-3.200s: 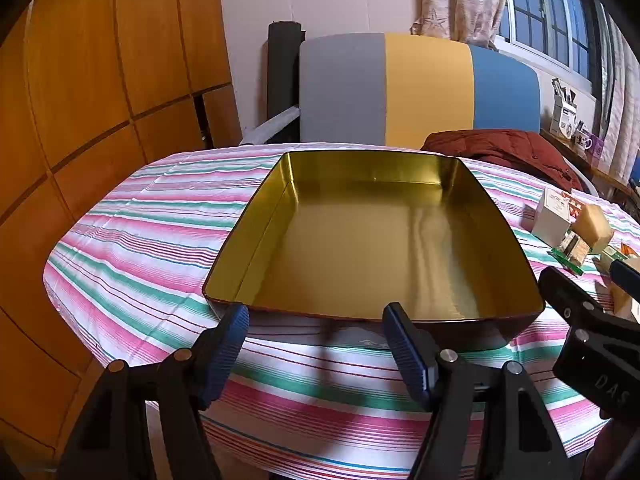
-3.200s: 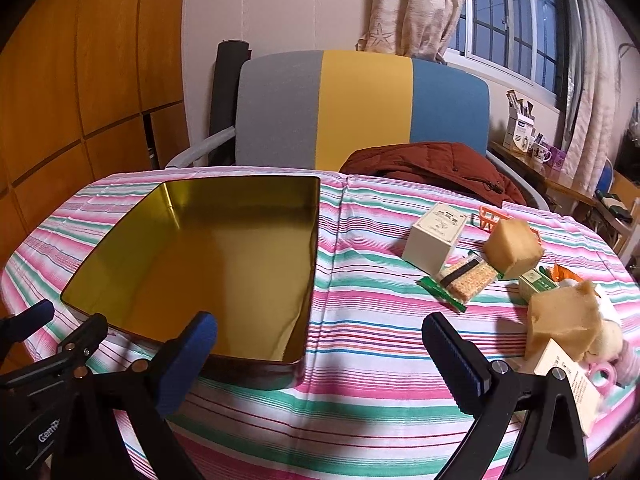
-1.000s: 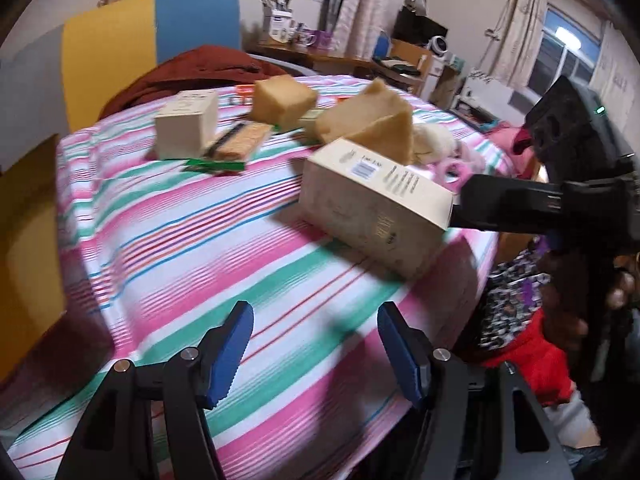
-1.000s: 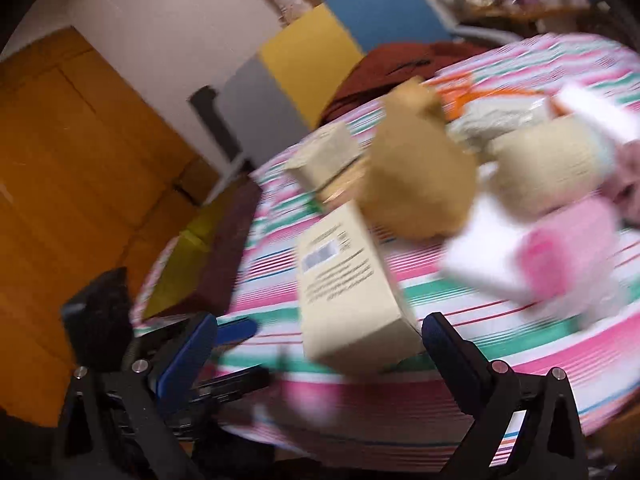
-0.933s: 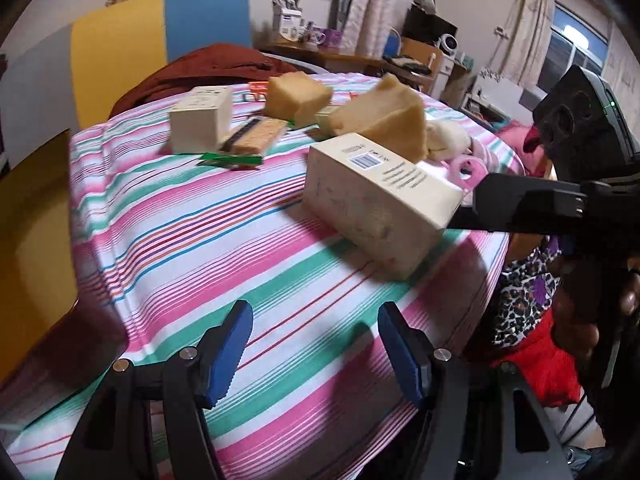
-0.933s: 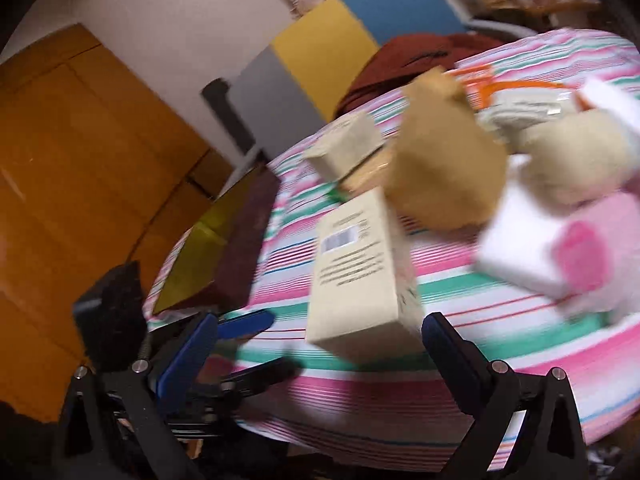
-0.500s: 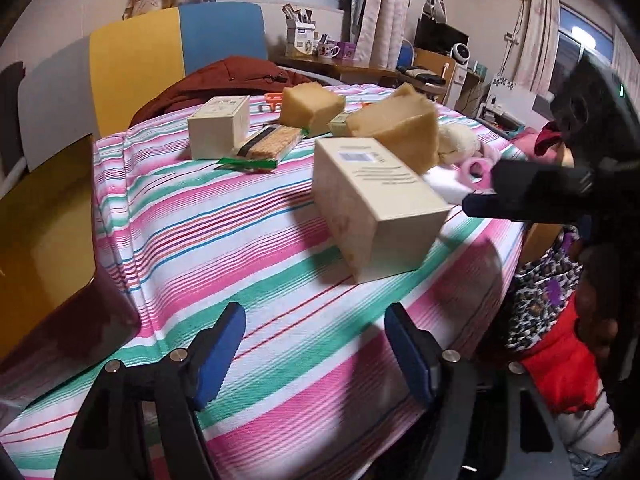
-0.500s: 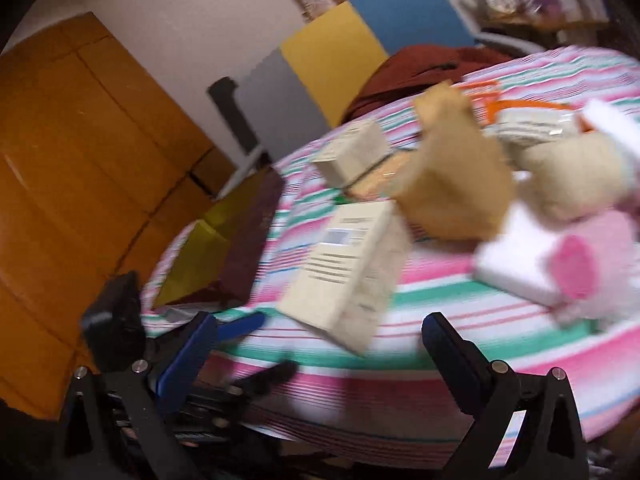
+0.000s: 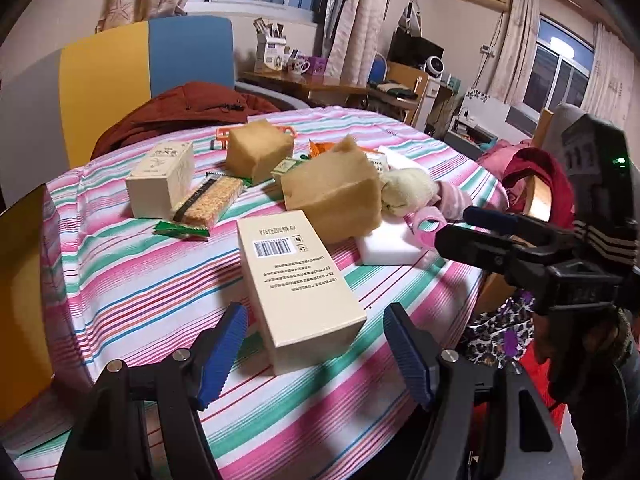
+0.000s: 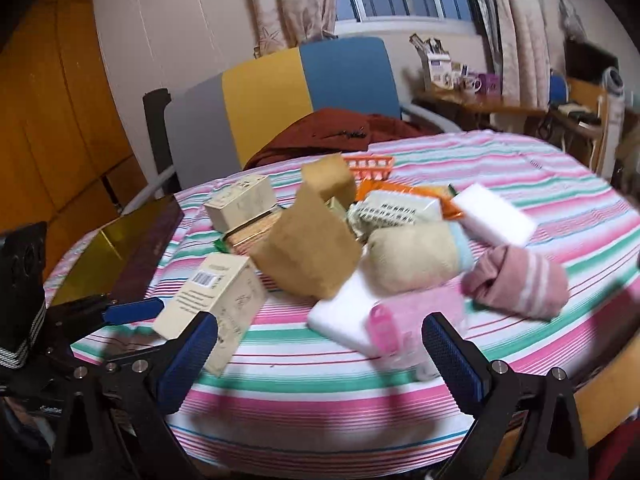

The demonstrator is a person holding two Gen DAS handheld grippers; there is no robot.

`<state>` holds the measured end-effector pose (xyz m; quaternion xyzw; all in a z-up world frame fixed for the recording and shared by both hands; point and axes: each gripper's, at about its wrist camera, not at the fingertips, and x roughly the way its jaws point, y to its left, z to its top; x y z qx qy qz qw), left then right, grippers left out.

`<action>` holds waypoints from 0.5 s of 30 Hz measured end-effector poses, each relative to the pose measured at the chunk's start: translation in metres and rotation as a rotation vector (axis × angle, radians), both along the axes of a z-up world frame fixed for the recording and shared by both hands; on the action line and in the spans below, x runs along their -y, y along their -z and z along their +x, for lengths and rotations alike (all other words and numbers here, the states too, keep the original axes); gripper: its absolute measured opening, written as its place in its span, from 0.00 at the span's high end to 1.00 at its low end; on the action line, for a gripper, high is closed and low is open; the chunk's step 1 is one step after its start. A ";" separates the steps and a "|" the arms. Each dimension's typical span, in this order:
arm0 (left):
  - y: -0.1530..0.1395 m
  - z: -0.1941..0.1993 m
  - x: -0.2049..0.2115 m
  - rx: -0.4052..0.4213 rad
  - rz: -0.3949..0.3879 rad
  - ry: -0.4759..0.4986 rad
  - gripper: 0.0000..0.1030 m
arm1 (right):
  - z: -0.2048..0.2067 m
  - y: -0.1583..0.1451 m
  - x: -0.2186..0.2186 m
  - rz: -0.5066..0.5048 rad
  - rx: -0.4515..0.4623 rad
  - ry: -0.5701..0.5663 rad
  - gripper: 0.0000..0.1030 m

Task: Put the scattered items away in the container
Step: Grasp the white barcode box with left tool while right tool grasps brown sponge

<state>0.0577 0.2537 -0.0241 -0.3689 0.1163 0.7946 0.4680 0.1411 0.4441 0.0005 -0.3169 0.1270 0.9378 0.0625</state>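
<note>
A cream barcode box (image 9: 298, 284) lies flat on the striped tablecloth, its near end between the open fingers of my left gripper (image 9: 320, 350), untouched as far as I can tell. It also shows in the right wrist view (image 10: 212, 304). My right gripper (image 10: 320, 360) is open and empty, above the table's near edge, facing a white sponge block (image 10: 348, 316) and a pink tape roll (image 10: 386, 328). It appears in the left wrist view (image 9: 472, 228) at the right. The gold tin tray (image 10: 116, 240) stands at the left (image 9: 24, 280).
Scattered items crowd the table: a small cream box (image 9: 162, 178), a snack bar (image 9: 210, 202), brown paper parcels (image 9: 332, 194), a yellow sock roll (image 10: 412, 256), a pink striped sock (image 10: 516, 284), another white sponge (image 10: 494, 220). A chair with a red jacket (image 10: 328, 132) stands behind.
The barcode box has tipped from leaning upright to lying flat. My left gripper has moved up to it, its fingers now either side of the near end. My right gripper swung rightward.
</note>
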 end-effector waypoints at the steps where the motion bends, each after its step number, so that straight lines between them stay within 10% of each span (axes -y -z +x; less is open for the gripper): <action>1: 0.002 -0.001 -0.002 -0.002 -0.002 -0.005 0.30 | -0.001 0.000 -0.001 0.001 0.001 -0.007 0.00; 15: 0.011 -0.019 0.010 -0.031 0.008 -0.069 0.47 | -0.050 -0.012 -0.002 0.089 -0.001 -0.106 0.00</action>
